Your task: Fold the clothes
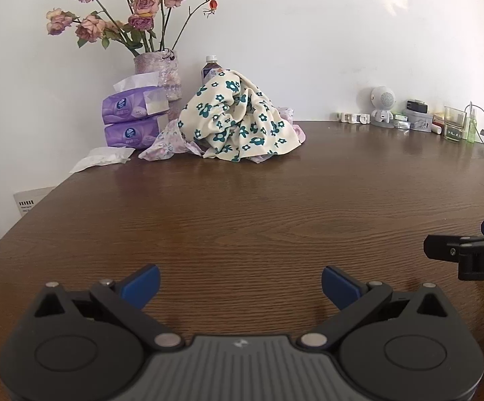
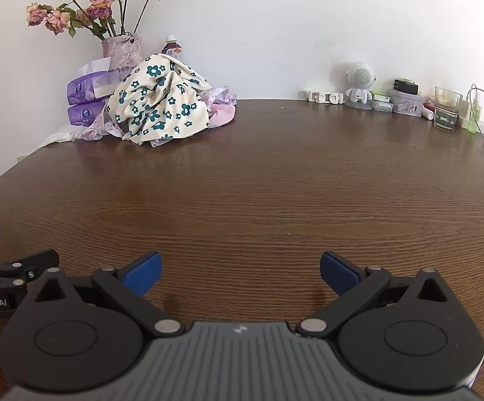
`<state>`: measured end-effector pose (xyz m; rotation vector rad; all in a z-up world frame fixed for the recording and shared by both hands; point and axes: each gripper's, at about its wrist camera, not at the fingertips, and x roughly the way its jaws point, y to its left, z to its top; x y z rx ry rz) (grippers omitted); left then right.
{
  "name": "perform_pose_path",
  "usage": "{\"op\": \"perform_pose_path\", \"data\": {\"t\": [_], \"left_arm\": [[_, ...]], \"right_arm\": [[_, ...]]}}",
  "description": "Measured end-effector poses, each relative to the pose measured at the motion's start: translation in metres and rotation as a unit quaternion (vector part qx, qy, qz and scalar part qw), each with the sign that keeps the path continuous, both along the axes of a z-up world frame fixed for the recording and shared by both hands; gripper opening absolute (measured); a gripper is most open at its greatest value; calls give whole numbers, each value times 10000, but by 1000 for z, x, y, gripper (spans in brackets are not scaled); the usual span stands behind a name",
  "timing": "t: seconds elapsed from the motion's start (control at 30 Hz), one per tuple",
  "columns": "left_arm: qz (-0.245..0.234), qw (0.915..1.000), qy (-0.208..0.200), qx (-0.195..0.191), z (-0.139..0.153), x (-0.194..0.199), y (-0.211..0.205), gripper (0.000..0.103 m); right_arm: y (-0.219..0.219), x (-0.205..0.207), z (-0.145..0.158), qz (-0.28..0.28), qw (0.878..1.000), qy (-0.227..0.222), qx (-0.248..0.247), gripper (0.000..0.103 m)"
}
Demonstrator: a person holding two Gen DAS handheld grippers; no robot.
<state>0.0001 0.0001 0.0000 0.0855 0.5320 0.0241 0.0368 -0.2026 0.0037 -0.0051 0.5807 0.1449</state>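
1. The floral garment point(image 1: 238, 117), cream with dark green flowers, lies crumpled in a heap at the far left of the wooden table point(image 1: 275, 207). It rests on top of a pale pink-lilac cloth point(image 1: 165, 143), which shows under it on both sides.

2. We judge that the task is at its very start: nothing is spread out or folded, and no cloth is in either claw.

3. Our left gripper point(image 1: 240, 284) has its blue pads point(image 1: 144, 284) wide apart and holds nothing. Our right gripper point(image 2: 240, 272) is the same, spread wide and empty. Both hover low over the near part of the table, side by side.

4. The heap is well apart from both claws, far ahead and to the left, with only bare wood between.

5. The next move, as we see it, is to reach forward and left to the heap, take the floral garment at an edge or corner, and pull it to the near open area to lay it flat.

6. Care is needed there: the tissue packs point(image 1: 131, 117), the vase of dried roses point(image 1: 161, 73) and a bottle point(image 1: 211, 67) stand just behind and beside the heap, so a pull could disturb them. The lower cloth may also come along.
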Motion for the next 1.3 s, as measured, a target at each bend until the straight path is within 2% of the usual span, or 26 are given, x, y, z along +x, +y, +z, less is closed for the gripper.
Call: {"op": "perform_pose_path", "data": {"t": [0.37, 1.3], "left_arm": [[66, 9999, 102, -49, -4, 4, -2, 103], [115, 9999, 29, -116, -1, 0, 1, 103]], "right_arm": [[3, 0, 1, -40, 10000, -1, 43, 103], [4, -1, -1, -108, 9999, -51, 16, 103]]}}
